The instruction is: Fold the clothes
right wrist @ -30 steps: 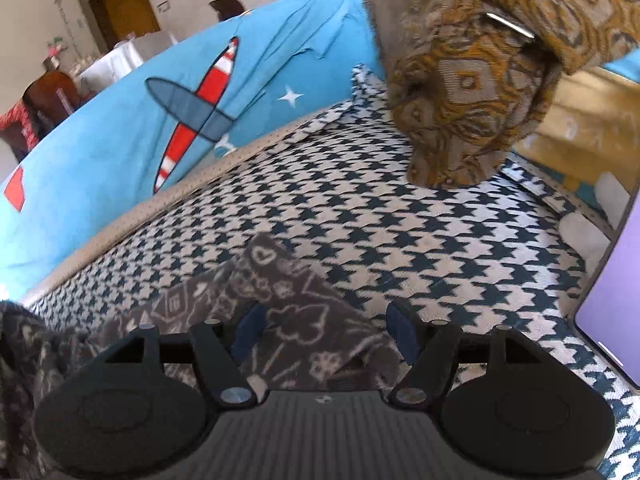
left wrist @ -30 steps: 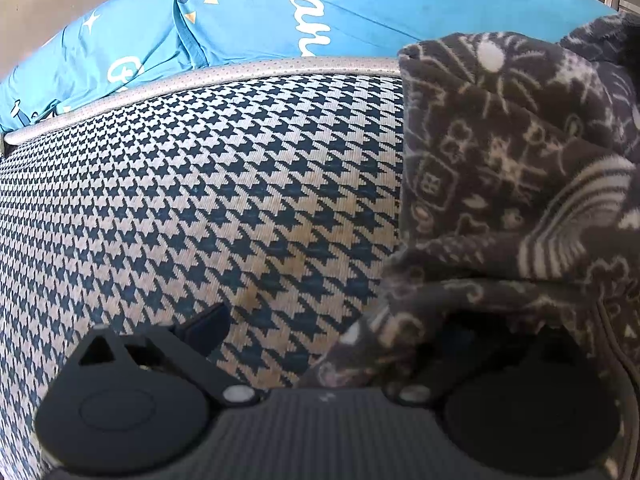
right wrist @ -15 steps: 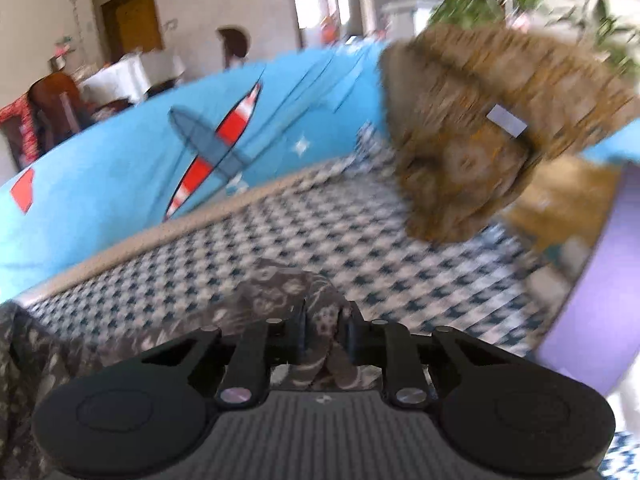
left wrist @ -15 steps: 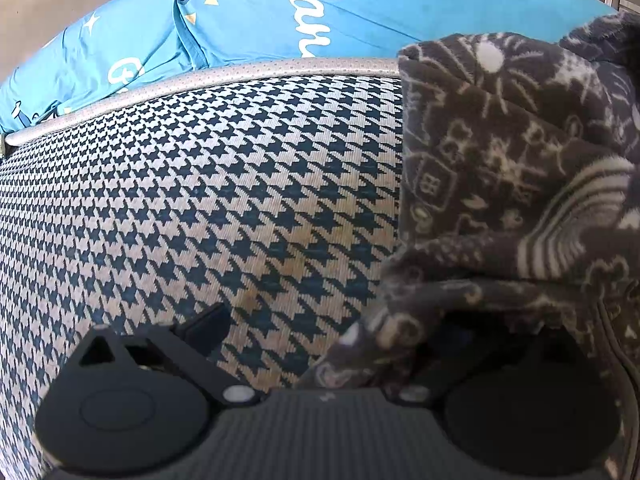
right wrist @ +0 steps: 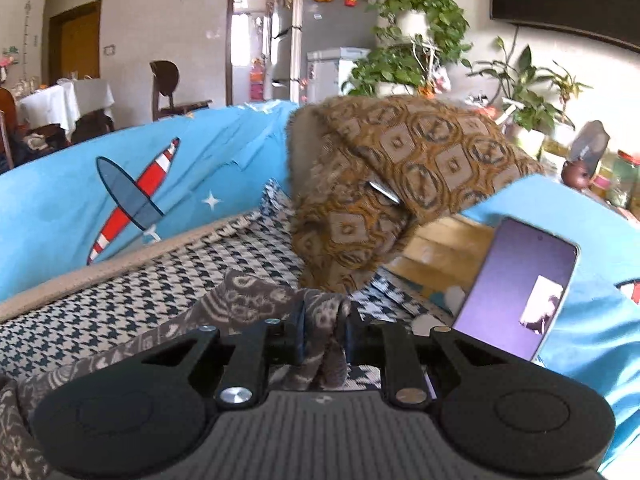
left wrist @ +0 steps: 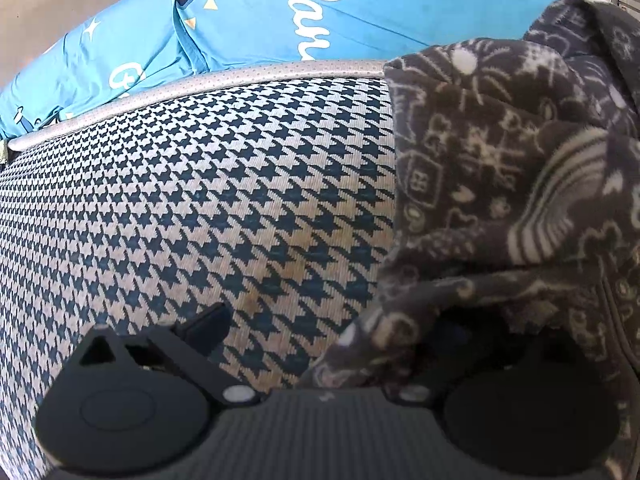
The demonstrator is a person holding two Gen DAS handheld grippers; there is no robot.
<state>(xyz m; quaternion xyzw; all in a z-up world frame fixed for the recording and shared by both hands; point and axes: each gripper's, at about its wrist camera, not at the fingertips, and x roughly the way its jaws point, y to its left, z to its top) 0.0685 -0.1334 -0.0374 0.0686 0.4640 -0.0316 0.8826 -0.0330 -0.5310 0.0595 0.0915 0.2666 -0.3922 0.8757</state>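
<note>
**On the checked sofa seat, a soft cloth is pinched at one end**

On the black-and-white checked sofa seat (left wrist: 208, 200) lies the dark grey fleece garment with pale doodle patterns (left wrist: 500, 168), bunched up at 3 o'clock in the left view. The right gripper (right wrist: 323, 330) is squeezed tight on a gathered bit of it. The left gripper (left wrist: 320, 340) stands wide apart, with cloth draped over its finger at 4 o'clock.

I think the thin pinch could slip out if pulled hard. The loose cloth could snag on the left gripper. The purple phone (right wrist: 516, 288) at 3 o'clock and the brown patterned cushion (right wrist: 400, 184) could get knocked.

No boxes or baskets show.
</note>
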